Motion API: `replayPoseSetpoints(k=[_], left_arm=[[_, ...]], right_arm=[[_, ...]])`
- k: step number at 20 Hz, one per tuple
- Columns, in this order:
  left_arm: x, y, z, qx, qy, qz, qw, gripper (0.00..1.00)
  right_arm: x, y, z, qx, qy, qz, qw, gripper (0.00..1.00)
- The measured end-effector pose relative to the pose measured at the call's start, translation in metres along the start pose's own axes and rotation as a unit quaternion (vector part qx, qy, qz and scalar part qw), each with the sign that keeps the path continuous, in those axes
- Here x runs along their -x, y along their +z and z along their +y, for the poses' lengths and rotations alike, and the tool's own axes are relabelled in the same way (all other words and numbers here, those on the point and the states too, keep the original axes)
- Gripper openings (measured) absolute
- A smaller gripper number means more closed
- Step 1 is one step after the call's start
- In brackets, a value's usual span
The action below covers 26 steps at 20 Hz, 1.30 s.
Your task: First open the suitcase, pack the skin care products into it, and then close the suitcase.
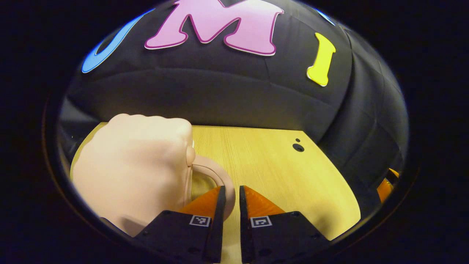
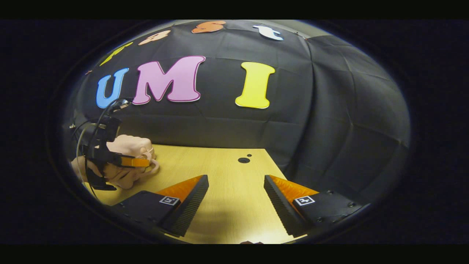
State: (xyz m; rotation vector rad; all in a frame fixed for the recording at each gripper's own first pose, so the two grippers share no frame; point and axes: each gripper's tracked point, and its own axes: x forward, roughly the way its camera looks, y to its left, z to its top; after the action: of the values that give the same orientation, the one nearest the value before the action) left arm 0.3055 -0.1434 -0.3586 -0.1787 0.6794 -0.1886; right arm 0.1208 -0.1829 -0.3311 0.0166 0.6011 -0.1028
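Observation:
A pale pink suitcase (image 1: 135, 165) stands on the wooden table (image 1: 278, 172) at the left, its lid shut. Its curved handle (image 1: 214, 172) sticks out to the right. My left gripper (image 1: 232, 189) is nearly closed, and the handle's outer bend sits between its fingertips. The right gripper view shows the same suitcase (image 2: 128, 146) far left, with the left gripper (image 2: 146, 162) against the handle (image 2: 154, 168). My right gripper (image 2: 236, 183) hovers over bare table (image 2: 227, 205), open wide with nothing between its fingers.
A dark round hole (image 1: 298, 147) lies in the table near its far right corner, seen again as the hole (image 2: 243, 160). The black cloth wall closes off the back and right. Part of the right gripper (image 1: 384, 189) shows at the far right edge.

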Motion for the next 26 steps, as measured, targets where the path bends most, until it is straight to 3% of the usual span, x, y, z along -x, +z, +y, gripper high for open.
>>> replayPoseSetpoints(k=[2,4,5,8,11,15,17,19,21,24,25,26], left_arm=[[0.037,0.014,-0.015,-0.003,-0.03,-0.02,0.999,0.34],[0.082,0.021,-0.029,-0.025,-0.056,-0.026,0.998,0.64],[0.108,0.027,-0.036,-0.03,-0.064,-0.033,0.997,0.65],[0.192,0.054,-0.043,-0.026,-0.068,-0.08,0.994,0.84],[0.276,0.07,-0.051,0.011,-0.074,-0.112,0.991,0.88],[0.367,0.096,-0.03,0.046,-0.054,-0.18,0.981,0.9],[0.407,0.091,-0.03,0.023,-0.061,-0.19,0.98,0.94],[0.45,0.093,-0.02,-0.003,-0.04,-0.218,0.975,0.97],[0.476,0.104,-0.011,-0.024,-0.014,-0.267,0.963,0.96],[0.504,0.121,-0.002,-0.055,0.024,-0.33,0.942,0.96],[0.511,0.123,0.001,-0.07,0.039,-0.342,0.936,0.96],[0.515,0.121,0.001,-0.089,0.046,-0.348,0.932,0.96]], right_arm=[[0.019,0.015,0.009,-0.004,-0.001,-0.006,1.0,0.97],[0.041,0.034,0.021,0.006,-0.001,-0.023,1.0,0.97],[0.052,0.043,0.03,0.008,0.004,-0.03,1.0,0.97],[0.088,0.059,0.057,0.013,0.018,-0.032,0.999,0.97],[0.128,0.093,0.09,-0.026,0.038,-0.053,0.998,0.97],[0.176,0.138,0.117,-0.012,0.056,-0.088,0.995,0.97],[0.204,0.158,0.127,-0.01,0.064,-0.121,0.991,0.97],[0.229,0.167,0.137,-0.001,0.07,-0.146,0.987,0.97],[0.245,0.162,0.145,0.014,0.077,-0.152,0.985,0.93],[0.258,0.144,0.152,0.022,0.077,-0.145,0.986,0.97],[0.262,0.14,0.154,0.02,0.076,-0.147,0.986,0.93],[0.266,0.138,0.156,0.017,0.077,-0.147,0.986,0.97]])
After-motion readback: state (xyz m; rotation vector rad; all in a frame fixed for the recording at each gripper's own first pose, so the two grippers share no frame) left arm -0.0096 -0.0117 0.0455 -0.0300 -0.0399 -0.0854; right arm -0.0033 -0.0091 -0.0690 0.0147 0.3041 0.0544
